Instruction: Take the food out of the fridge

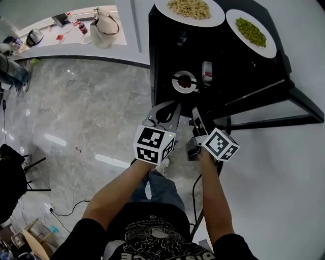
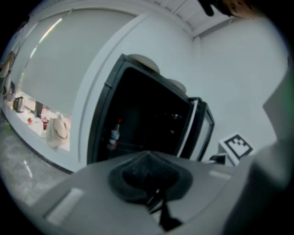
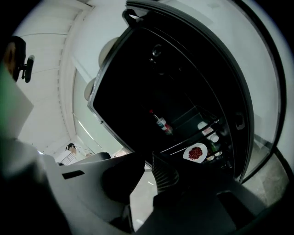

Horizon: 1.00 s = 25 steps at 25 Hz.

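Faces the open black fridge (image 1: 163,56) with both tools empty. Shows the left gripper (image 1: 167,109) clenched, pads together on nothing, and the right gripper (image 1: 195,111) parted by a sliver, with nothing in the gap. Puts both just short of the fridge's front edge, apart from the target: a small white plate of red food (image 1: 184,81) on a shelf inside, just beside a bottle (image 1: 206,72). Counts two dishes already up on the fridge top, a plate of pale food (image 1: 189,9) and a plate of green food (image 1: 251,31). Looks ceramic: probably stiff, smooth, breakable, light enough for one gripper, with loose red bits apt to slide if tipped. Calls for a pinch at the near rim, pads over and under the lip, then a level draw outward.
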Tool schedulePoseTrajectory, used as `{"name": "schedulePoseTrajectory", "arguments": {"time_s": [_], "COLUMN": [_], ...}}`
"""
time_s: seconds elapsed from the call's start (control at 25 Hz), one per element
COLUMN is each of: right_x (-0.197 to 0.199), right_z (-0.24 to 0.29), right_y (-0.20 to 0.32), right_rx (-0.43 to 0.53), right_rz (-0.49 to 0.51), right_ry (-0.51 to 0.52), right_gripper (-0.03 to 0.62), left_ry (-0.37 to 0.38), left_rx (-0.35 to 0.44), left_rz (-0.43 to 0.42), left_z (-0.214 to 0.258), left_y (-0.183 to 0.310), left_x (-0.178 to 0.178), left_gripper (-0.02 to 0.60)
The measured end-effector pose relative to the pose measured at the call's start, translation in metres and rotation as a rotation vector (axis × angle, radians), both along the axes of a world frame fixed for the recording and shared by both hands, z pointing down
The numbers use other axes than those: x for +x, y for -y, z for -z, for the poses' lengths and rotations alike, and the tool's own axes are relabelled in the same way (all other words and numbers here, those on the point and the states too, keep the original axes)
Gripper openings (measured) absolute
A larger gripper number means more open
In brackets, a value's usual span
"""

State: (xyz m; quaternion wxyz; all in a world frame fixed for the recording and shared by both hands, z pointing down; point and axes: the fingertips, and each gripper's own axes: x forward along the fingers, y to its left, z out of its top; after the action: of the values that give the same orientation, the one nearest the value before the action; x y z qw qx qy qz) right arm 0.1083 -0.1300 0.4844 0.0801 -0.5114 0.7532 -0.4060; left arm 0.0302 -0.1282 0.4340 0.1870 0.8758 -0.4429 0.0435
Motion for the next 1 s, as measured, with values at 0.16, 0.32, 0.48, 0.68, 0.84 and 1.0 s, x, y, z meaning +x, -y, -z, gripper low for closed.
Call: {"name": "schedulePoseTrajectory", "arguments": {"time_s": [0.16, 0.32, 0.48, 0.68, 0.84, 1.0], "right_x": [-0.008, -0.014, -0.010, -0.004, 0.002, 0.004], "right_z": [-0.044, -0.089, -0.137, -0.192, -0.239, -0.281], "right_y": [0.015, 0.033, 0.048, 0.068, 0.092, 0.118], "right_rx": [-0.061, -0.102, -0.131, -0.157, -0.180, -0.192], "right_rz": [-0.034, -0.062, -0.115, -0.189, -0.231, -0.252], "right_ry": [0.067, 0.138, 0.223, 0.356, 0.471, 0.538], "right_gripper": [0.028, 0.064, 0.090, 0.116, 0.141, 0.152], "left_ry": [-0.001, -0.001, -0.009, -0.009, -0.004, 0.008], "left_rx": [-0.020, -0.036, -0.043, -0.035, -0.017, 0.014], "left_rz": [-0.015, -0.027, -0.031, -0.040, -0.047, -0.056], "left_z": [-0.031, -0.063, -0.098, -0.137, -0.168, -0.196], "left_y": [0.012, 0.018, 0.019, 0.023, 0.030, 0.041], "left_x": [-0.010, -0.020, -0.027, -0.029, -0.025, -0.024], "left_gripper": [0.002, 0.002, 0.002, 0.002, 0.002, 0.002]}}
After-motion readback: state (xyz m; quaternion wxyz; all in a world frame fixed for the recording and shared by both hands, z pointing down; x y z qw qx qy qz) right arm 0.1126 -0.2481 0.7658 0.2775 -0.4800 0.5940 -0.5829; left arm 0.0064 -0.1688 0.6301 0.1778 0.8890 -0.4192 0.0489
